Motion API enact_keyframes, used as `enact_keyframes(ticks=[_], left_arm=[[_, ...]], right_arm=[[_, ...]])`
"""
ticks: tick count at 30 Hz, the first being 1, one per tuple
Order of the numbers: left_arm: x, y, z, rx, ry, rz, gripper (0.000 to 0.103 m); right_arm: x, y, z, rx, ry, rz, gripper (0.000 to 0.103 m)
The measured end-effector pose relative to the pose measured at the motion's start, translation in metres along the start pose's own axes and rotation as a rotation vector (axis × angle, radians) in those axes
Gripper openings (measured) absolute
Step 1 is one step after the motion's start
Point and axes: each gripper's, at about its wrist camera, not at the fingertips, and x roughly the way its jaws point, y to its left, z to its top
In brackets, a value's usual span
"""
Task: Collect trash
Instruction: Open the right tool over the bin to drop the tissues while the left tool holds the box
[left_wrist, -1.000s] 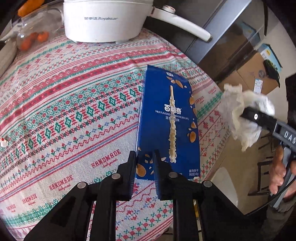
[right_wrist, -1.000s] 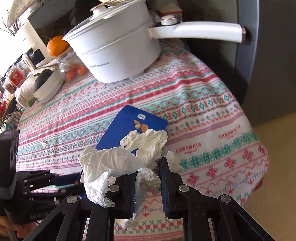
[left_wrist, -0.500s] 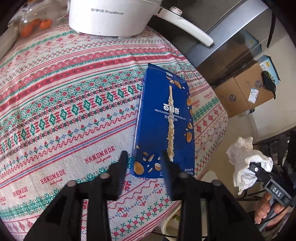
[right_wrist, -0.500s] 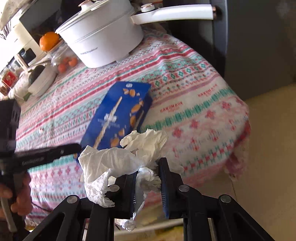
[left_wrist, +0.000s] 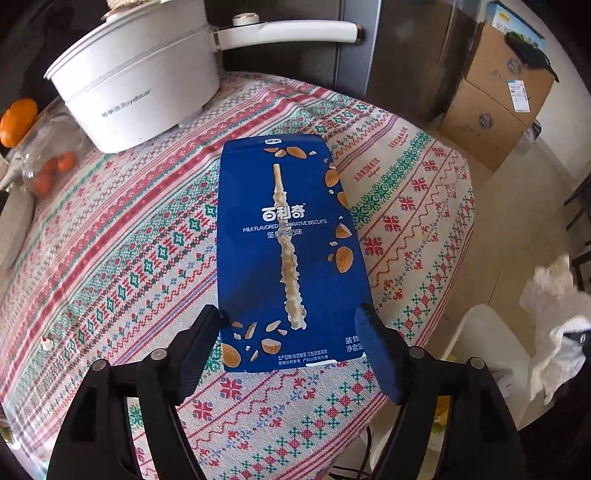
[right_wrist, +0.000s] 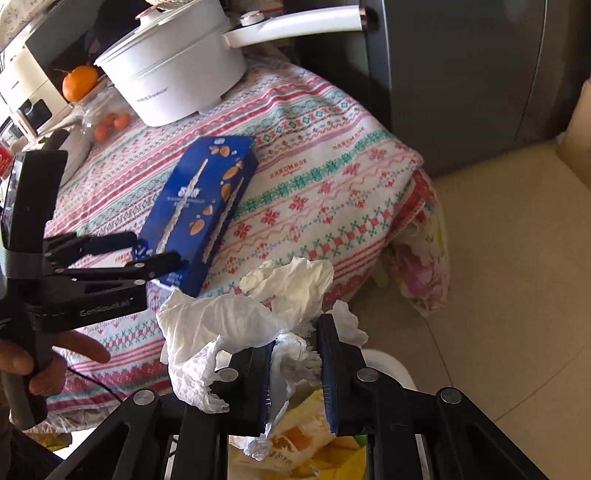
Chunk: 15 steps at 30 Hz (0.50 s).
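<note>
A blue biscuit box (left_wrist: 286, 251) lies flat on the patterned tablecloth (left_wrist: 110, 258). My left gripper (left_wrist: 291, 332) is open wide, its fingers on either side of the box's near end; it also shows in the right wrist view (right_wrist: 147, 251) beside the box (right_wrist: 201, 206). My right gripper (right_wrist: 295, 354) is shut on a crumpled white tissue (right_wrist: 251, 317) and holds it off the table's edge, over a white bin (right_wrist: 388, 365) with yellow wrappers inside. The tissue (left_wrist: 554, 317) and bin (left_wrist: 480, 332) show at the right of the left wrist view.
A white electric pot (left_wrist: 140, 81) with a long handle stands at the back of the table. A jar of small oranges (left_wrist: 48, 162) and an orange (left_wrist: 16, 122) are at the left. Cardboard boxes (left_wrist: 495, 99) and a dark cabinet (right_wrist: 461, 74) stand beyond the table.
My left gripper has opened wide around the box's near end. My right gripper has carried the tissue down off the table edge to above the bin.
</note>
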Motion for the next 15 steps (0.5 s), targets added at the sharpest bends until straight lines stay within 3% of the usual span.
enact_keyframes(ticks=[6,7,11,15], left_arm=[[0.012,0.031,-0.005,-0.132,0.056,-0.192,0.084],[0.012,0.033,-0.006,-0.149,0.064,-0.209,0.084],[0.015,0.049,-0.007,-0.245,0.071,-0.266,0.084],[0.011,0.050,-0.010,-0.254,0.075,-0.274,0.084]], right_arm=[[0.020,-0.003,-0.036,-0.039,0.160,-0.092,0.025],[0.026,-0.002,-0.041,-0.048,0.194,-0.106,0.029],[0.031,-0.005,-0.042,-0.035,0.206,-0.132,0.066],[0.026,-0.012,-0.037,0.003,0.177,-0.118,0.069]])
